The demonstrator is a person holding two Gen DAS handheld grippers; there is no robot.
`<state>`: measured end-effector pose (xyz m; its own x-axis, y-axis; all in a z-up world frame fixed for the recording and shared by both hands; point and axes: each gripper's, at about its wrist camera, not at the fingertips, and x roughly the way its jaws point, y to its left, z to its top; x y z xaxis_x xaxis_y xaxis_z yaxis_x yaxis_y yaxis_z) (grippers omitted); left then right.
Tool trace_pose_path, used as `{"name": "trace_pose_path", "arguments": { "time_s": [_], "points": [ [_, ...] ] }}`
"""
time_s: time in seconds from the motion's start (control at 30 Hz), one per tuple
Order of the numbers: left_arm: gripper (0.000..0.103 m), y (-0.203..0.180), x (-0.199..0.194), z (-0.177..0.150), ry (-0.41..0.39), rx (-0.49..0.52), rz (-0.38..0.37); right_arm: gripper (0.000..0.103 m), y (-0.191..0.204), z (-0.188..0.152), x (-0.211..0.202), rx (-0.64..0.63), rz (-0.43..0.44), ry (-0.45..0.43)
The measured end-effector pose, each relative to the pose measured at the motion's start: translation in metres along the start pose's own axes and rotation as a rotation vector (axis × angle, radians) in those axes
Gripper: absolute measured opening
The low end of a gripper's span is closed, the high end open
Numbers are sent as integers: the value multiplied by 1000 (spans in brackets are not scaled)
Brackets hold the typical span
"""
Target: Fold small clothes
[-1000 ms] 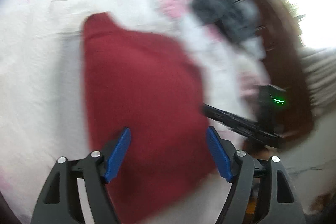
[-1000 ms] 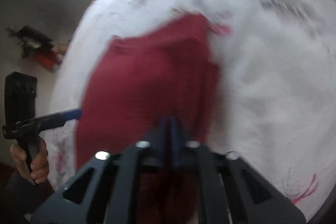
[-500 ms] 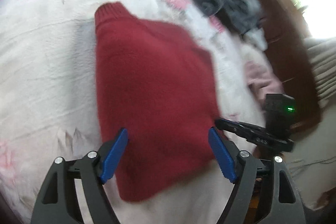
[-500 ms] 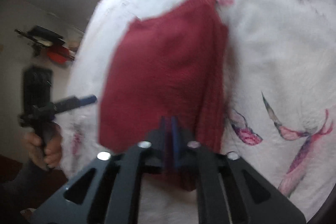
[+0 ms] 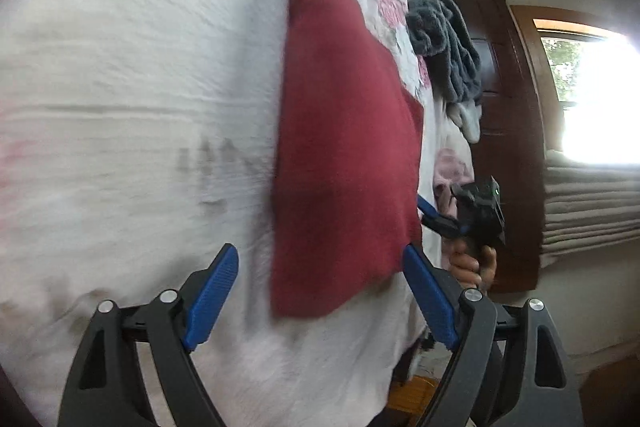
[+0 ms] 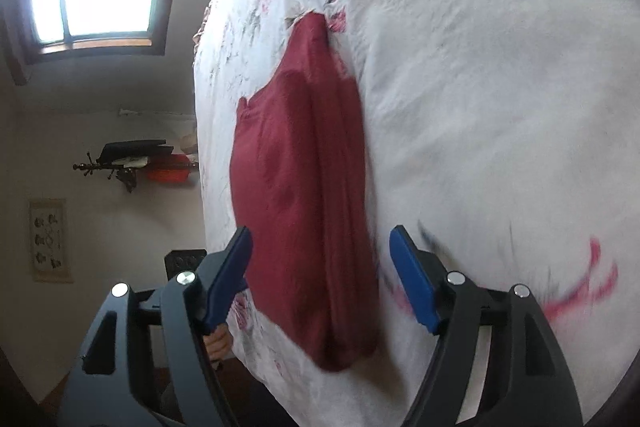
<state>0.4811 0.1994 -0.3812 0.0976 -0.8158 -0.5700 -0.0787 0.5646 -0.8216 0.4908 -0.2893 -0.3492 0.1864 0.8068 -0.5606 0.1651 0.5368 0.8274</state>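
Note:
A dark red knitted sweater (image 5: 344,147) lies folded on the white flowered bedspread (image 5: 120,87). In the right wrist view the sweater (image 6: 304,187) shows a folded layer along its right side. My left gripper (image 5: 320,299) hangs open just short of the sweater's near edge, with nothing between its blue pads. My right gripper (image 6: 320,283) is also open, its fingers either side of the sweater's near end without holding it. In the left wrist view the right gripper (image 5: 444,223) appears by the sweater's right edge, held by a hand (image 5: 472,263).
A heap of grey clothes (image 5: 444,39) and a pink garment (image 5: 452,171) lie on the bed beyond the sweater. Dark wooden furniture (image 5: 508,107) and a bright window (image 5: 592,95) stand past the bed's edge. A wall rack (image 6: 132,163) hangs left of the bed.
My right gripper, shut on the sweater's edge in both earlier frames, has opened and let go. The sweater now rests flat, and both views have swung sideways.

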Motion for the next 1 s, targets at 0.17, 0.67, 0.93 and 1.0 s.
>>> {"name": "trace_pose_path", "arguments": {
  "time_s": [0.17, 0.67, 0.93, 1.0],
  "points": [
    [83, -5, 28, 6, 43, 18, -40, 71, -6, 21, 0, 24, 41, -10],
    [83, -3, 51, 1, 102, 22, -108, 71, 12, 63, 63, -43, 2, 109],
    [83, 0, 54, 2, 111, 12, -133, 67, 20, 73, 78, -64, -2, 118],
    [83, -1, 55, 2, 108, 5, -129, 64, 21, 74, 74, -85, -14, 109]
  ]
}}
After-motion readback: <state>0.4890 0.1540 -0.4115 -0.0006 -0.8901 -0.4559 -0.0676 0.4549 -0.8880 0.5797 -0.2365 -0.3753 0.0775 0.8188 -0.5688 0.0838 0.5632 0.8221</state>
